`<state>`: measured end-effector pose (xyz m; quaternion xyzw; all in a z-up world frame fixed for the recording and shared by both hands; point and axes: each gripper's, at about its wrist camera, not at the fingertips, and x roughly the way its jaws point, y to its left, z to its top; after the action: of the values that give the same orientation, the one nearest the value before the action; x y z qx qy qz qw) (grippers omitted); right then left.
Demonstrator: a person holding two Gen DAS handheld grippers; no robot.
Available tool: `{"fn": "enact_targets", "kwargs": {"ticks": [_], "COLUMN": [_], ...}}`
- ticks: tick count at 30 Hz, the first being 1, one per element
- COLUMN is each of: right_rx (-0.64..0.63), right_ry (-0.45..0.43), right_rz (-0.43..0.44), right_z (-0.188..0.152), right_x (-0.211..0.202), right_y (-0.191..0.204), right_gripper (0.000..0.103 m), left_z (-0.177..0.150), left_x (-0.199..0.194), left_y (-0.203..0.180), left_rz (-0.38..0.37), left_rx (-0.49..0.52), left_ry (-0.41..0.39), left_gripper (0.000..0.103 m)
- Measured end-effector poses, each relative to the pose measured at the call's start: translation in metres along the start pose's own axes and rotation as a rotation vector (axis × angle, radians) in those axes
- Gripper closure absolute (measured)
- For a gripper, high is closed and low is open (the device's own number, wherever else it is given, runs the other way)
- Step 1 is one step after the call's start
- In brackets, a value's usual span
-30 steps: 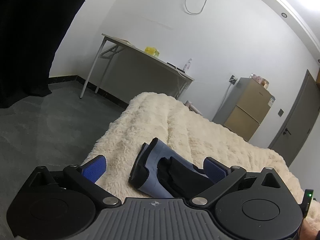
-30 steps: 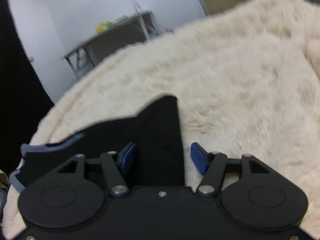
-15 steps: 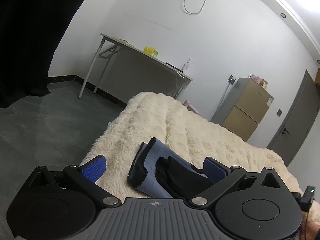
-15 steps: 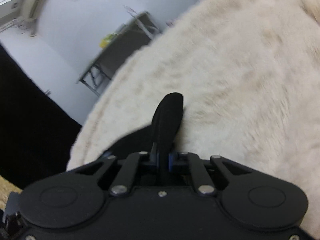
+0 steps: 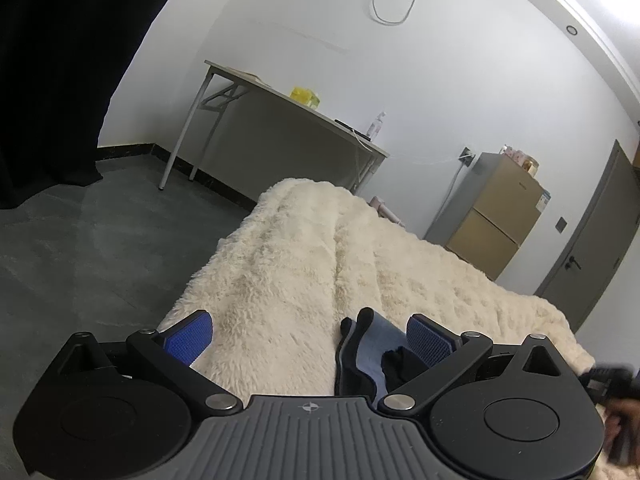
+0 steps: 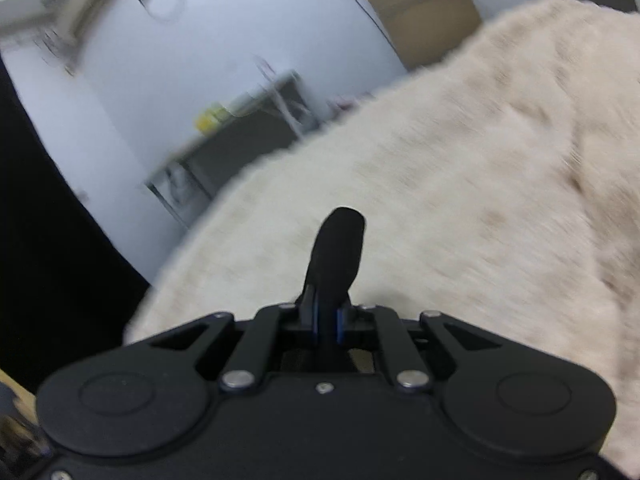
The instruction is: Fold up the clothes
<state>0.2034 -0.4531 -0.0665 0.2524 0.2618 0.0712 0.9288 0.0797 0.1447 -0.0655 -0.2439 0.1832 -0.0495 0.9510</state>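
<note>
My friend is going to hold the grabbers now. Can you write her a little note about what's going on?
Right gripper: shut on a fold of black cloth, lifted above the fluffy cream blanket.
Left gripper: open, holding nothing, low over the blanket.
The blue and black garment lies bunched on the blanket beside the left gripper's right finger.
Done: the right side has a grip on the cloth.
Left: the garment is not neatly folded yet. A sensible next step is probably to grab another edge with the left gripper and fold it over.
</note>
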Motion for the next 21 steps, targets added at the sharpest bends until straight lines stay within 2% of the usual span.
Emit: {"fn": "enact_targets", "kwargs": {"ticks": [1,4,6,11,16,21], "right_rx": [0.033,0.131,0.146,0.126,0.019,-0.015], "right_ry": [-0.004,-0.041,-0.051,-0.062,-0.039,-0.016], "right_rz": [-0.009,-0.002,0.038,0.091,0.086,0.048], "right_z": [-0.009,-0.025,-0.028,-0.030,-0.038,-0.050], "right_x": [0.002,0.002,0.002,0.002,0.006,0.013], "right_y": [-0.012,-0.038,-0.043,-0.040,-0.023,-0.025], "right_gripper": [0.084,0.082,0.078,0.045,0.036,0.036], "left_z": [0.000,0.000,0.001,0.001,-0.001,-0.008], "left_x": [-0.002,-0.005,-0.004,-0.004,-0.004,0.019], "left_y": [0.000,0.003,0.004,0.002,-0.009,-0.025], "left_rz": [-0.002,-0.003,-0.003,-0.005,-0.021,-0.023], "left_rx": [-0.002,-0.013,-0.026,-0.016,0.051,0.134], "left_ry": [-0.007,-0.018,-0.017,-0.013,0.002,0.118], "left_gripper": [0.001,0.001,0.001,0.001,0.001,0.001]}}
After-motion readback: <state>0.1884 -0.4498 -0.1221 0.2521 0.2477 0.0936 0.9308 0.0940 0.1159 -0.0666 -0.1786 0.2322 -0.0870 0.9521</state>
